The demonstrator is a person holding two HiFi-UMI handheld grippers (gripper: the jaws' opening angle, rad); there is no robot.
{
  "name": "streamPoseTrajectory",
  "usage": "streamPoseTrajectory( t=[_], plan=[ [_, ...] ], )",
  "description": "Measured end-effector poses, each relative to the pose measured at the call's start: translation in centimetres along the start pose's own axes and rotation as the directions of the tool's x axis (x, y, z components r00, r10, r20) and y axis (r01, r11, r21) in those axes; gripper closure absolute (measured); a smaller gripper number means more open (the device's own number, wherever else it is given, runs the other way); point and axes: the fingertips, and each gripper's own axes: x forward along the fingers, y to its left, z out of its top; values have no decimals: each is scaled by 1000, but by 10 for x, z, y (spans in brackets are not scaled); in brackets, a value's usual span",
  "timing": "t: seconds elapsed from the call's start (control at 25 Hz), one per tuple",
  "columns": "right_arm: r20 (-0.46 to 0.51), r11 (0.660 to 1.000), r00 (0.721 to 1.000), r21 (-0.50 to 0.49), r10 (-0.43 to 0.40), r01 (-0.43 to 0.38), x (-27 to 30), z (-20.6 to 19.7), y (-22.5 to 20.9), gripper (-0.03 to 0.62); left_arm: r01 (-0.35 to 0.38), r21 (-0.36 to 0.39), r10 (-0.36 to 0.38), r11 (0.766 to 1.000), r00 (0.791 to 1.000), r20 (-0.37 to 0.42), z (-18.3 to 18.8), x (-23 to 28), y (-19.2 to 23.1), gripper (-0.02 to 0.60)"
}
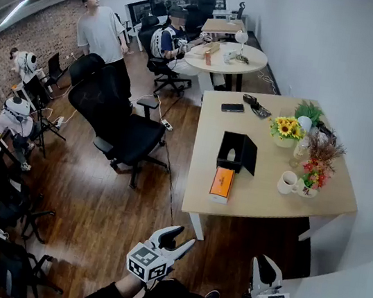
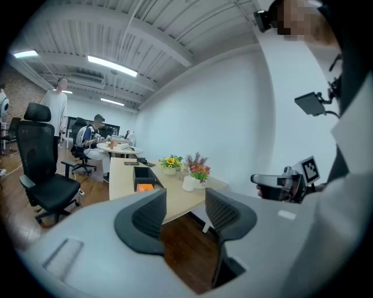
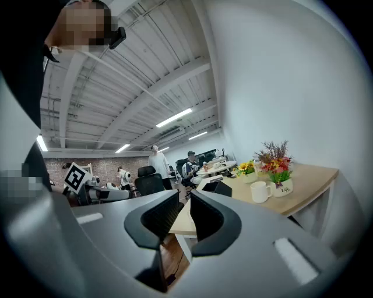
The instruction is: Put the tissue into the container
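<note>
Pads (image 2: 152, 213), ribbed and black: left gripper (image 2: 183, 205) spread wide, right gripper (image 3: 183, 214) narrowly parted, both empty.

The white flower pot (image 3: 283, 187) on the table (image 3: 315, 174) bears a short dark word that seems to read "Life". The orange box (image 1: 222, 183) carries print too small to read.
</note>
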Motion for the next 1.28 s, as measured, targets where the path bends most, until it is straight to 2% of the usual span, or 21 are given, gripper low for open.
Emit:
streamPoseTrajectory(
  t=[0.12,0.28,0.56,0.72,0.92,1.08,1.28],
  plan=[
    [-7,1000,1000,7,-27,27,6,-1,-22,531,-21,-23,21,1000,1000,-21,4,23,25,388],
    [-11,998,998,15,-66,66,24,-6,-50,533,-35,-10,35,999,998,-45,13,57,62,388],
    [-44,986,985,-30,-168,166,90,-2,-71,533,10,15,-10,1000,999,-40,31,123,139,388],
    [-66,973,972,-64,-224,220,144,11,-77,533,86,-63,-92,994,991,-98,27,169,180,388],
    [-136,962,952,-46,-273,269,205,-7,-79,533,145,-197,-183,970,965,-189,-8,207,211,388],
    [-205,969,947,-61,-247,240,254,-22,-75,531,169,-271,-234,948,945,-227,-22,226,216,388],
    [-233,984,956,-61,-180,170,298,-25,-78,531,167,-281,-237,945,943,-234,-16,240,212,388]
  ],
)
